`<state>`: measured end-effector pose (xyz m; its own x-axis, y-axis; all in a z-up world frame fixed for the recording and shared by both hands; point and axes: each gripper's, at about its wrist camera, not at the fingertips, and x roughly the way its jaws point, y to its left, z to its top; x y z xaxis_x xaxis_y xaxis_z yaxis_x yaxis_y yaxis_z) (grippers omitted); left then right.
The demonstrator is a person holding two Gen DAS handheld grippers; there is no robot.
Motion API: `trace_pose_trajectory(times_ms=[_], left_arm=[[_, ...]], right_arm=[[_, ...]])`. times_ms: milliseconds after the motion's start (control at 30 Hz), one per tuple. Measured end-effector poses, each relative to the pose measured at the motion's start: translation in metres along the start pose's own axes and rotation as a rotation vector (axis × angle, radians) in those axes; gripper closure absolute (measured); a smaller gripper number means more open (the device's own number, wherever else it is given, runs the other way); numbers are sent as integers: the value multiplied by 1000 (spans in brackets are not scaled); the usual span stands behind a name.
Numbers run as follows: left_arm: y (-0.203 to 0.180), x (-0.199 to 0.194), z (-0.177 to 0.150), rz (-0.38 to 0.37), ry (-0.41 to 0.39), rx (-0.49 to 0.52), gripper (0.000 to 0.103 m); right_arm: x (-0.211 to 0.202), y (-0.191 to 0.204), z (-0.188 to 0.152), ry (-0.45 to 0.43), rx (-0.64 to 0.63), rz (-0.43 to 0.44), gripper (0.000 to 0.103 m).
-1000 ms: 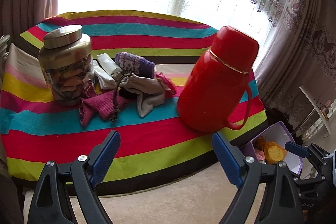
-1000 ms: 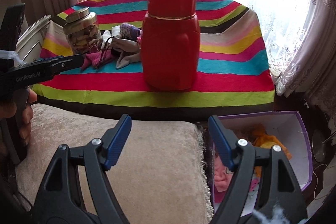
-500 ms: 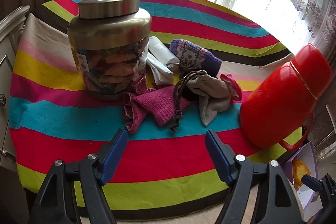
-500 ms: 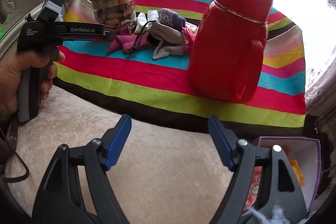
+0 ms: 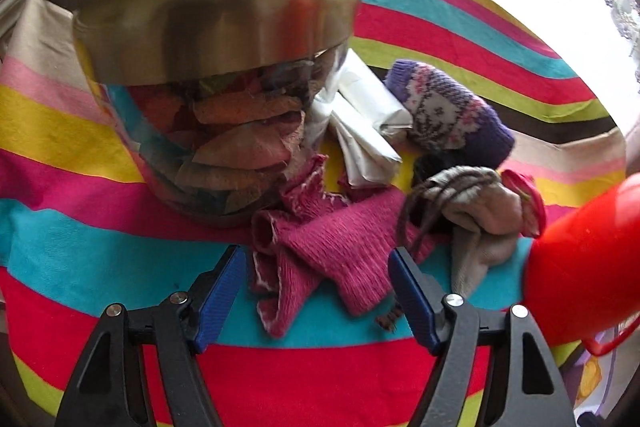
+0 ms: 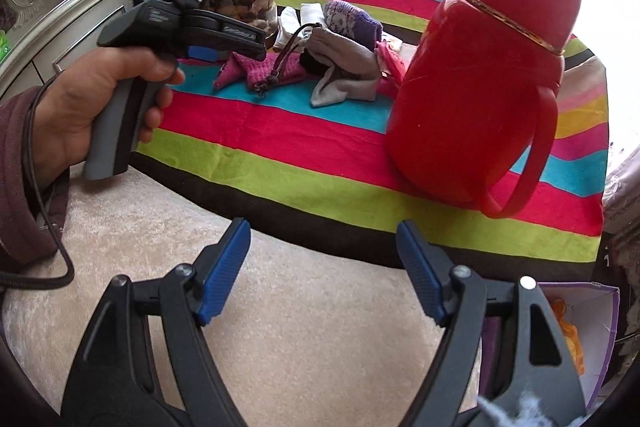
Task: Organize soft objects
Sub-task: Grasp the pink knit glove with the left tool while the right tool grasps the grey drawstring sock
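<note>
Now over the sock pile

Left gripper [image 5: 316, 291] hangs with jaws wide apart and holding nothing; the magenta sock [image 5: 332, 251] lies between them, perhaps not yet touched. Just ahead stands the jar [image 5: 216, 67]; right of the jaws, the grey sock [image 5: 480, 223]. Right gripper [image 6: 322, 267] gapes empty, the red thermos [image 6: 480, 79] beyond.

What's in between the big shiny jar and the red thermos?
A pile of soft things: a magenta sock, grey pouch, purple mitten. Both views show it.
</note>
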<state>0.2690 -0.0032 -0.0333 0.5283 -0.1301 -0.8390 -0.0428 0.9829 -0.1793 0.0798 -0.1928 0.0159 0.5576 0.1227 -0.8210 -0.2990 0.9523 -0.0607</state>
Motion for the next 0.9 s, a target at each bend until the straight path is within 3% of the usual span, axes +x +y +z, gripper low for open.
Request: trace_pose_trajectory(times_ms=[200, 267, 433, 533, 800, 900], left_arm=[[-6, 22, 0, 23, 4, 21, 29], [-7, 24, -1, 30, -8, 37, 34], [-21, 23, -6, 14, -30, 107, 66], [-27, 20, -10, -5, -41, 126, 77], [-15, -1, -26, -109, -67, 53, 80], [-2, -13, -32, -132, -84, 17, 80]], right_arm=[[11, 3, 12, 4, -21, -10, 25], [14, 5, 18, -3, -33, -23, 25], [27, 10, 40, -35, -67, -68, 25], [37, 14, 57, -60, -78, -92, 25], [74, 10, 99, -97, -14, -139, 25], [87, 13, 112, -98, -29, -197, 25]])
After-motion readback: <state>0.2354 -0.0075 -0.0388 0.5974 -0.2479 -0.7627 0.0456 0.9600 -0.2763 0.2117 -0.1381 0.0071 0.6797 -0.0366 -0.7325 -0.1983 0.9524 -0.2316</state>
